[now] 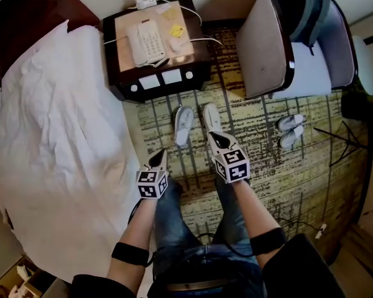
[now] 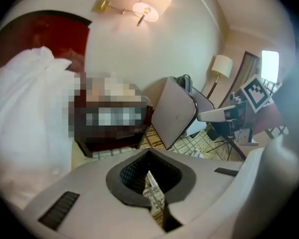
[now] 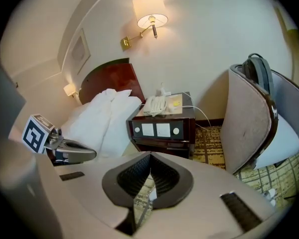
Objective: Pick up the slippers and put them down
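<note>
Two white slippers lie side by side on the patterned carpet in front of the nightstand, the left slipper (image 1: 183, 126) and the right slipper (image 1: 211, 117). My left gripper (image 1: 160, 155) hangs above the carpet, nearer me and to the left of them, shut with nothing between its jaws (image 2: 149, 177). Over the near end of the right slipper, my right gripper (image 1: 217, 138) is raised too, shut and empty (image 3: 148, 177). Each gripper view shows the other gripper beside it, and neither view shows the slippers clearly.
A dark nightstand (image 1: 193, 73) with a white telephone (image 1: 146, 42) stands beyond the slippers. The white bed (image 1: 50, 135) fills the left. An armchair (image 1: 280, 42) stands at the right, with a second pair of slippers (image 1: 290, 131) by it. My legs (image 1: 193, 228) are below.
</note>
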Demonstrator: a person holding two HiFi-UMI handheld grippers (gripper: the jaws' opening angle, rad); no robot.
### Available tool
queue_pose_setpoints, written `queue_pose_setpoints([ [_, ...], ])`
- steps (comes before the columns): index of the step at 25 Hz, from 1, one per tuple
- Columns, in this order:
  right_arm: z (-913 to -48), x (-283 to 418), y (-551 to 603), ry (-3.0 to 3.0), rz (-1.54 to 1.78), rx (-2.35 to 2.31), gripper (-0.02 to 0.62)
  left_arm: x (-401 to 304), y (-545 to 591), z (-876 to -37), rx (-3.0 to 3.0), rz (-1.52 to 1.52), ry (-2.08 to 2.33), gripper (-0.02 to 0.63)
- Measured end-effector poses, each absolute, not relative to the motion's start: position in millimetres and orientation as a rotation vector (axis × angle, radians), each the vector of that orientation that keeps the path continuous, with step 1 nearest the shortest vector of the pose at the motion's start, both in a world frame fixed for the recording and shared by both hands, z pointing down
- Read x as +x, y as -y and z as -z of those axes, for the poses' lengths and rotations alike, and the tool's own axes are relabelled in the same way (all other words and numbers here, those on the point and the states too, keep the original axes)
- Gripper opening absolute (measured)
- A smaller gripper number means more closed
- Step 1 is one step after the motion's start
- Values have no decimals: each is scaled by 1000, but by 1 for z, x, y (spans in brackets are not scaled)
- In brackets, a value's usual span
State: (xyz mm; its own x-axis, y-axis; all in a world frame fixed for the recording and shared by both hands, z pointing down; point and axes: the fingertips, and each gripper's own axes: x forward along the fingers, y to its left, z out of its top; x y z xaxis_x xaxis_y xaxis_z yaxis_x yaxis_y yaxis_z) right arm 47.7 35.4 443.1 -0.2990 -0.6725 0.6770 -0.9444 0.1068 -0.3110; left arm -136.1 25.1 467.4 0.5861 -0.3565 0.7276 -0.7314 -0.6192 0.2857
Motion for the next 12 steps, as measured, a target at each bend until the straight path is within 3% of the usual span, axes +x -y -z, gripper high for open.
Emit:
queue_pose_setpoints([
  [12, -290, 54, -48, 2088, -859, 1535, 2, -169, -5, -260, 2378, -734, 1073, 2],
])
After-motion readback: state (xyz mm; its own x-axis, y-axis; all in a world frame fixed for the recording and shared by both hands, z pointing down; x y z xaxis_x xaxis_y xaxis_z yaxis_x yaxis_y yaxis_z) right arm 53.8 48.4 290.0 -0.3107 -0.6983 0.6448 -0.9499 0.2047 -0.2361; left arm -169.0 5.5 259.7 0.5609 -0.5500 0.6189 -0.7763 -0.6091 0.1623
